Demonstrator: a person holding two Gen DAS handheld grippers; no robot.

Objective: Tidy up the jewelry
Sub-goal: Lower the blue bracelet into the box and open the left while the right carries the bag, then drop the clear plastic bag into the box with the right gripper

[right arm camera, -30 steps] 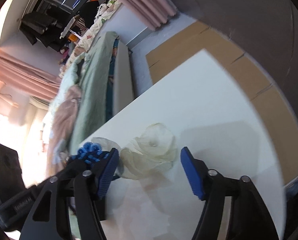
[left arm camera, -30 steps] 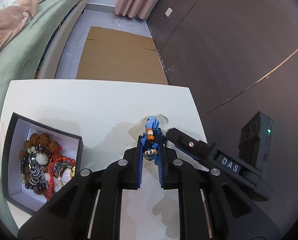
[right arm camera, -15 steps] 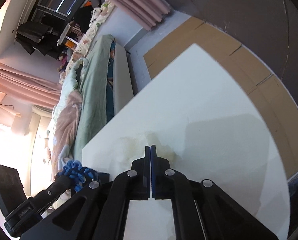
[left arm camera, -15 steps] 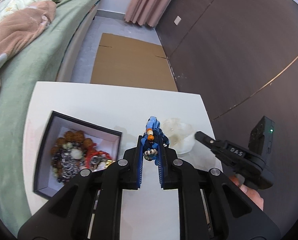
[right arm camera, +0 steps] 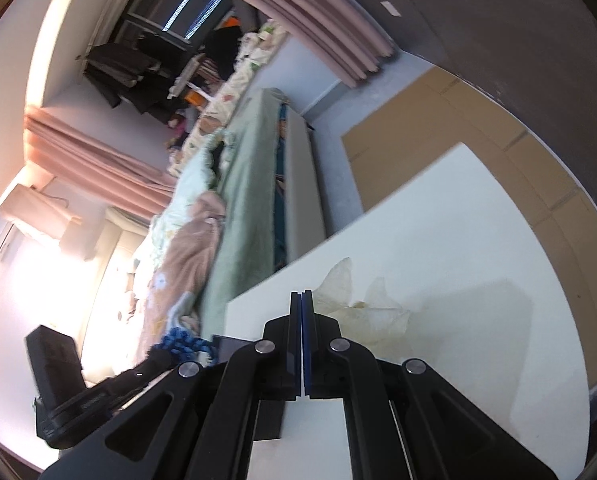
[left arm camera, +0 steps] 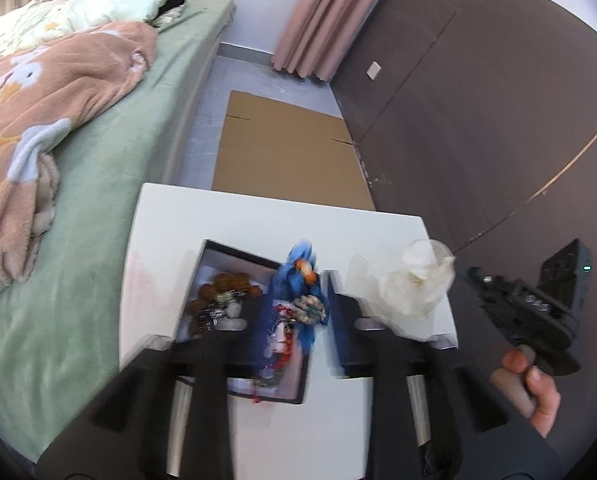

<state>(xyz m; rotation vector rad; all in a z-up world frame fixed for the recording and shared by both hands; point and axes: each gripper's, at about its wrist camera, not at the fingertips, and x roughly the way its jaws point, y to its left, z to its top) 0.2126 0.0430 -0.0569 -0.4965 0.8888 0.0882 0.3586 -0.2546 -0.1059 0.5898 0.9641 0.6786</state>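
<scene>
In the left wrist view my left gripper [left arm camera: 300,300] hangs over the black jewelry box [left arm camera: 206,276], its jaws blurred and spread apart. A blue bead bracelet [left arm camera: 300,276] with an orange bead and a tassel sits between them, over the box. The box holds brown bead strings and red cord pieces. My right gripper [right arm camera: 302,300] is shut on a sheer organza pouch [right arm camera: 372,314], held above the white table [right arm camera: 478,240]. The pouch [left arm camera: 418,284] and right gripper [left arm camera: 522,304] also show at the right of the left wrist view. The bracelet [right arm camera: 182,342] shows at the left of the right wrist view.
The white table [left arm camera: 258,216] is small, with edges close on all sides. A bed with green cover and pink blanket [left arm camera: 58,92] runs along its left. Flat cardboard [left arm camera: 282,148] lies on the floor beyond, and a dark wall [left arm camera: 478,120] stands at the right.
My left gripper has moved over the jewelry box and its jaws have spread from around the bracelet. My right gripper closed on the pouch and lifted it off the table.
</scene>
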